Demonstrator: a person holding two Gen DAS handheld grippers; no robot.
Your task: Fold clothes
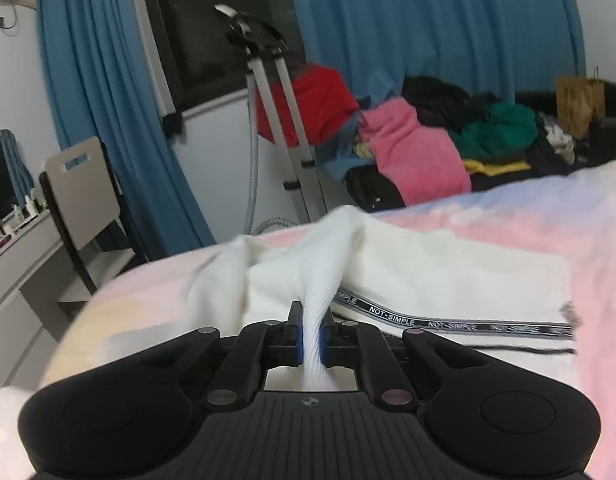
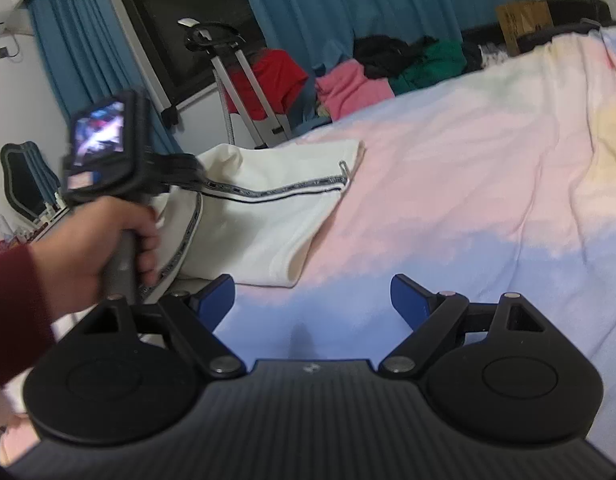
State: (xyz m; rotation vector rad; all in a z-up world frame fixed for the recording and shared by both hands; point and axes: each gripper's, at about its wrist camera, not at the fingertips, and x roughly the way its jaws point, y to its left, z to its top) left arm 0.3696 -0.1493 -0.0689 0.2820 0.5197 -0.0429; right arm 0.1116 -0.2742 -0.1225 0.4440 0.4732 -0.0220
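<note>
Your left gripper [image 1: 310, 336] is clamped on a bunched ridge of the white garment [image 1: 448, 276]; the blue pads of its fingers [image 1: 298, 340] are pinched tight against the fabric, which fans out ahead of them in a pulled-up fold. Just right of those fingers runs the garment's black trim band [image 1: 452, 322], lettered NOT-SIMPLE, lying flat and stretching away to the right. The rest of the garment spreads ahead and to both sides, flat on the bed [image 1: 568, 216].

Your right gripper [image 2: 313, 300] has its fingers [image 2: 408, 300] spread wide with nothing between them, only bare pastel bedcover below. The garment sits ahead-left of them; its nearest corner lies just beyond the left finger. Your left hand [image 2: 96, 240], in a dark red sleeve [image 2: 12, 308], grips the other tool's handle to the left, over the garment's left part.

Beyond the bed, far ahead of both grippers: a pile of clothes [image 1: 420, 140] in red, pink, green and black, blue curtains [image 1: 428, 20], a garment steamer stand [image 1: 268, 92], and a chair [image 1: 82, 196] at far left.
</note>
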